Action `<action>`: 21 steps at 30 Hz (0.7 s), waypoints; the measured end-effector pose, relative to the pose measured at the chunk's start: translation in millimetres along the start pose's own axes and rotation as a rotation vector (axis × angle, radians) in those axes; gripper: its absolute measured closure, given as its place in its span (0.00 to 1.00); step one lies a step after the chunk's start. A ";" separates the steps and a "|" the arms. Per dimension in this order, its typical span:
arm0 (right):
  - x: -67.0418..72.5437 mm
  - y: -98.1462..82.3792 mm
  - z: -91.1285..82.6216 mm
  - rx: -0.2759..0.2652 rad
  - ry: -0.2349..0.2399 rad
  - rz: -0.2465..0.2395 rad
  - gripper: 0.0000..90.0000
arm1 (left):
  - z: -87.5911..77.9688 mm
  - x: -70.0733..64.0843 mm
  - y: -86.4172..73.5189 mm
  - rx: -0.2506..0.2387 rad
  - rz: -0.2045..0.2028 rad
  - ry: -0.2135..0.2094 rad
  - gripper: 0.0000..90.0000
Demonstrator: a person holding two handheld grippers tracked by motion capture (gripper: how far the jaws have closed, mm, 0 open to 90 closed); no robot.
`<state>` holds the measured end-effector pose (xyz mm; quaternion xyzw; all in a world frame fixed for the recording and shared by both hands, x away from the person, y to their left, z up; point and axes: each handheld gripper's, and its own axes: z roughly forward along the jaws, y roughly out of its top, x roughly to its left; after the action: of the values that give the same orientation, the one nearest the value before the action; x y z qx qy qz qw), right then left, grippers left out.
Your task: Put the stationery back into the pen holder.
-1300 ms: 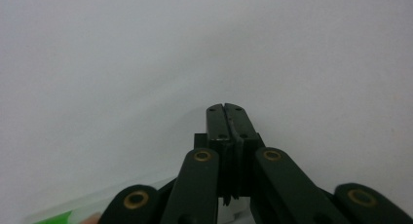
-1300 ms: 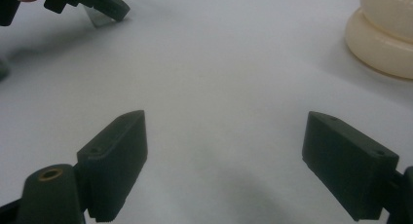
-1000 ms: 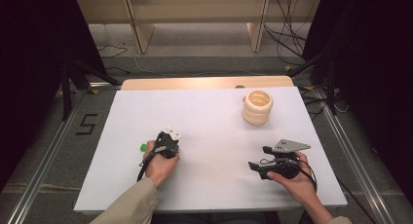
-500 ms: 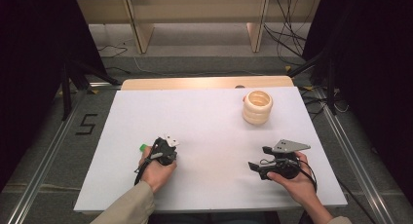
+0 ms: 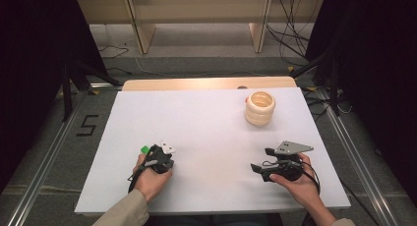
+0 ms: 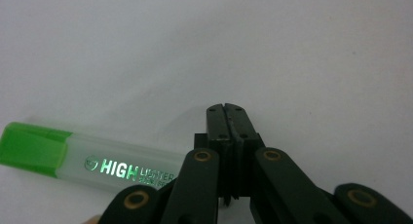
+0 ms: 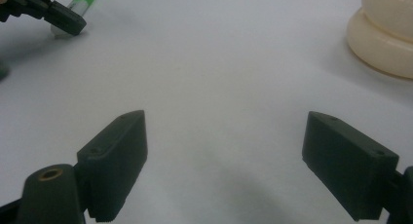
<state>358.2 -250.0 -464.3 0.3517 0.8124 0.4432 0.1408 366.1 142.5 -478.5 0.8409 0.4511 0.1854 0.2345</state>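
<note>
A green highlighter lies flat on the white table, just beside my left hand-held gripper, whose jaws are pressed together on nothing. My right hand-held gripper rests well apart, jaws wide, likely waiting. A cream stack of rings stands at the far right.

The marker is lying on the table, just to the left of the left gripper and its fingers, which are pressing together. The stack of rings is sitting far ahead of the right gripper and its fingers, off to the right.
</note>
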 end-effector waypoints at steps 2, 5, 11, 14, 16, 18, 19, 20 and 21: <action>0.1 0.0 0.0 -0.001 0.001 0.000 0.19 | -2.3 0.8 -2.2 0.011 0.004 -0.005 1.00; 0.0 0.0 -0.2 0.000 -0.001 0.000 0.19 | -5.9 2.2 -6.2 0.023 0.005 -0.012 1.00; 0.2 -0.1 -0.6 0.000 0.001 0.000 0.19 | -16.5 6.7 -19.1 0.054 -0.002 -0.027 1.00; 0.2 0.0 -0.5 -0.002 0.001 -0.003 0.19 | -22.6 10.6 -26.7 0.073 -0.007 -0.027 1.00; 0.6 0.1 -0.3 -0.003 0.002 -0.001 0.19 | -24.4 12.5 -29.1 0.077 -0.009 -0.028 1.00; 1.1 0.2 -0.2 -0.002 0.001 -0.002 0.19 | -29.0 19.1 -36.3 0.091 -0.028 -0.020 1.00; 1.2 0.2 -0.3 -0.002 0.001 -0.002 0.19 | -30.5 21.9 -38.6 0.096 -0.033 -0.017 1.00; 1.3 0.2 -0.3 -0.002 0.001 -0.001 0.19 | -31.3 24.0 -41.0 0.095 -0.045 -0.009 1.00; 1.3 0.2 -0.3 -0.001 0.001 -0.002 0.19 | -32.8 27.3 -43.0 0.101 -0.047 -0.008 1.00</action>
<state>357.3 -249.2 -463.9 0.3508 0.8125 0.4437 0.1411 334.4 193.8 -473.0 0.8415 0.4787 0.1536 0.1979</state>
